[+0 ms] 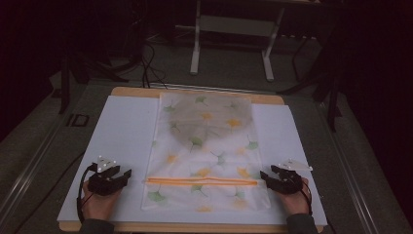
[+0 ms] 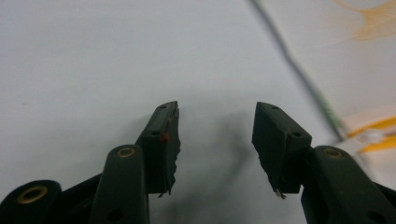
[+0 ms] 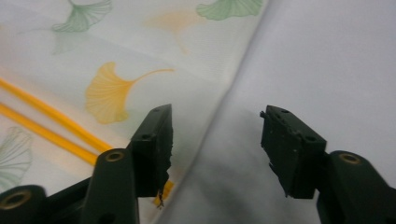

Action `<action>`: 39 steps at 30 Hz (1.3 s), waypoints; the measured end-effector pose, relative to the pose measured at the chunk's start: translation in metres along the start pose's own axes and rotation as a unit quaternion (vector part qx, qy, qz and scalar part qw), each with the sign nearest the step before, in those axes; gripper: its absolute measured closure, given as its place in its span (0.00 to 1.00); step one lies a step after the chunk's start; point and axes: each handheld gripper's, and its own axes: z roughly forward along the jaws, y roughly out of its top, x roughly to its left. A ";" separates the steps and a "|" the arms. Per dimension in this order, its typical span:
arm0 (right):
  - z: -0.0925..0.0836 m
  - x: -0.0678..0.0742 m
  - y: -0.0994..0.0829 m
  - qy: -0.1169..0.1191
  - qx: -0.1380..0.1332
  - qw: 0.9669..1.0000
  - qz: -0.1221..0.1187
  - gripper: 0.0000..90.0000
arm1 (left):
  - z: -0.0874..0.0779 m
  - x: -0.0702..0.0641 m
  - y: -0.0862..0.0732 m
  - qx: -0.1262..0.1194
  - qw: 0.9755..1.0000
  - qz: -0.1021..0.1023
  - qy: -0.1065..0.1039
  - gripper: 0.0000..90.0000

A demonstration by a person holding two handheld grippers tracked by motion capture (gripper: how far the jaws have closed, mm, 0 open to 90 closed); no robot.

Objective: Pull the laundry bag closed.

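Two open hand-held grippers flank leaf-printed bag (image 1: 204, 151).

**Dim overhead, brighter up close**

Dim and underexposed in the high view, with heavy falloff to near black toward 9, 3 and 12 o'clock. Brightest on the white sheet (image 1: 122, 141) at centre; soft, grainy, low in contrast, colours on the patterned bag (image 1: 207, 151) washed out. No glare. Much brighter and evenly lit in both gripper views, light seemingly from above. Soft grey shadow under the left gripper (image 2: 215, 135) toward 6 o'clock, another under the right gripper (image 3: 215, 149). Jaws fairly sharp; bag edge and orange zip (image 2: 378, 133) at 3 o'clock blurred, leaf prints at 12 o'clock likewise soft.
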 end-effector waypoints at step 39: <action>0.016 0.053 0.057 0.149 -0.007 0.982 -0.115 0.61 | -0.011 0.004 -0.001 0.002 0.998 0.017 -0.053 0.62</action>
